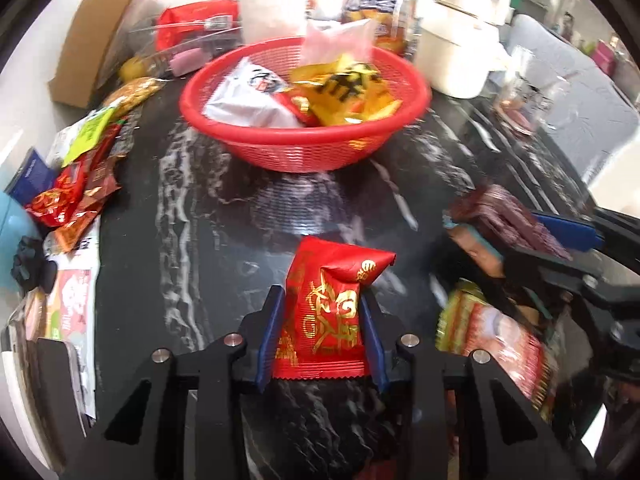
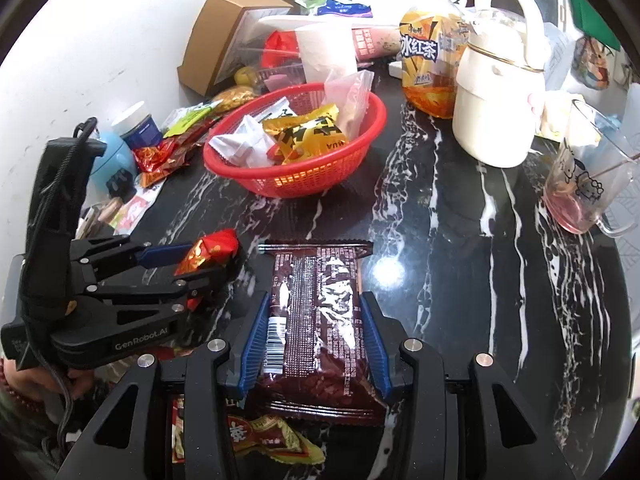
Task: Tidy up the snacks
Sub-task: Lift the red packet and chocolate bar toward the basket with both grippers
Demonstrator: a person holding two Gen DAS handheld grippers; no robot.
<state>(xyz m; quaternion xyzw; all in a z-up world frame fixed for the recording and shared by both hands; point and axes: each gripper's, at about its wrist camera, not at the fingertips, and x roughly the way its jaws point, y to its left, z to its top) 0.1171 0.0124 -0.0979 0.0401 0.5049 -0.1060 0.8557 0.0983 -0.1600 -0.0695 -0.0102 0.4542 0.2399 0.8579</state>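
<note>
left tool (image 1: 322, 320) pinching red packet (image 1: 324, 312); right tool (image 2: 316, 336) pinching brown packet (image 2: 320, 320); basket (image 2: 304, 184) holds snacks.

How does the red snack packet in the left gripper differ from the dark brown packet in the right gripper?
The red packet is bright red with gold print; the brown packet is dark maroon with white text and a barcode. The red packet looks shorter and puffier, the brown packet longer and flatter. Both are sealed snack wrappers, each clamped between blue finger pads, one in the left gripper, the other in the right gripper, in front of the red basket.
</note>
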